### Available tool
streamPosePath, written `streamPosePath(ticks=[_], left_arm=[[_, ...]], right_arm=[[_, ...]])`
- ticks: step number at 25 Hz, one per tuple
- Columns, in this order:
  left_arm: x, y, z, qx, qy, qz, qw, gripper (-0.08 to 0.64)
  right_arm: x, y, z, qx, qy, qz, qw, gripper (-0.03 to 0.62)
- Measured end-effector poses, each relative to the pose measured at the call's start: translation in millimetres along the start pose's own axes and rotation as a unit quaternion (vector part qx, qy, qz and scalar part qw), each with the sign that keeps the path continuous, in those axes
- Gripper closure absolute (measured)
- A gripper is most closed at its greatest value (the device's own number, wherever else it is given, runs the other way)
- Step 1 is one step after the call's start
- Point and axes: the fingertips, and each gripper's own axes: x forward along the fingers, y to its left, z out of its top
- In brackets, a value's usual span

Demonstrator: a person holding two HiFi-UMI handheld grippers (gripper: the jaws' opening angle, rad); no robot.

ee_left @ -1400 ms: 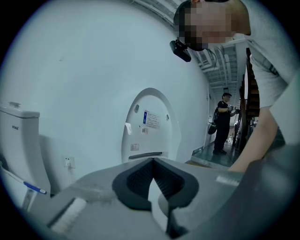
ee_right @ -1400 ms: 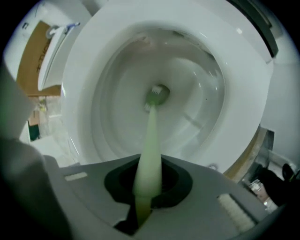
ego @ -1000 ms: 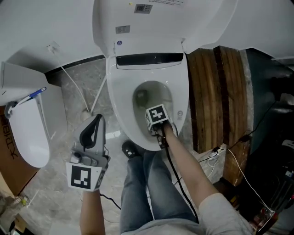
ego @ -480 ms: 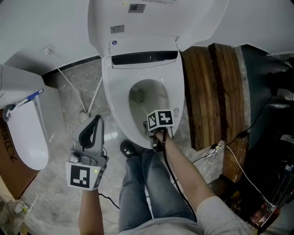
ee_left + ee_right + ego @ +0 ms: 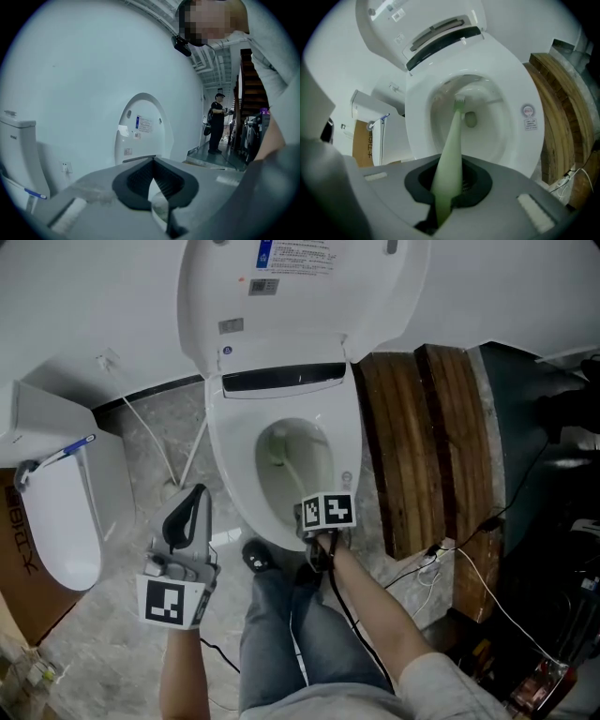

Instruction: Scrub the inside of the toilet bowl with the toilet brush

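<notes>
A white toilet (image 5: 342, 442) stands with its lid raised, its bowl (image 5: 309, 460) open below me. My right gripper (image 5: 322, 514) hovers over the front rim of the seat, shut on the handle of a pale green toilet brush (image 5: 450, 154). The handle slants down into the bowl (image 5: 497, 122), and the brush head (image 5: 460, 100) lies against the inner wall just above the drain hole (image 5: 470, 120). Over the floor to the left of the toilet, my left gripper (image 5: 188, 510) points toward the wall. In its own view the left gripper (image 5: 152, 180) is shut and holds nothing.
A second white toilet (image 5: 56, 512) and a cardboard box (image 5: 11, 549) are at the left. Dark wooden planks (image 5: 412, 446) lean right of the toilet, with cables (image 5: 464, 563) on the floor. My legs and a shoe (image 5: 255, 557) are at the bowl's front. A person (image 5: 216, 123) stands far off.
My right gripper has drawn back toward the front rim of the seat, pulling the brush along the bowl. The left gripper has stayed in place.
</notes>
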Motion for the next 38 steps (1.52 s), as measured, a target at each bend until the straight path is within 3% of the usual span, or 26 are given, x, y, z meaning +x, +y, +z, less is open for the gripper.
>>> streamPosePath(ticks=[8,14,17,24,31,36,38], left_arm=[[-24,-32,11,-0.011,0.035,0.034,0.9988,0.569],[-42,-72,43,0.023,0.025,0.027,0.9991,0.569],[-53,-87,61,0.017,0.013,0.036,0.9991,0.569],[-73,-118,104,0.022,-0.004,0.053,0.9984,0.569],[-88,-143,141,0.027,-0.024,0.061,0.9975,0.569],[-96,-160,161,0.056,-0.044,0.051,0.9962,0.569],[-100,-168,167,0.047,-0.046,0.053,0.9964,0.569]], right_arm=[[-60,-3,-32,-0.056,-0.028,0.000,0.998,0.577],[-116,1,-54,-0.087,-0.068,0.014,0.994,0.577],[-144,4,-62,-0.108,-0.091,0.019,0.990,0.577],[-213,17,-64,-0.164,-0.164,0.030,0.972,0.577],[-280,30,-63,-0.171,-0.228,0.052,0.957,0.575],[-325,39,-59,-0.183,-0.277,0.064,0.941,0.575],[-343,42,-57,-0.190,-0.297,0.064,0.934,0.575]])
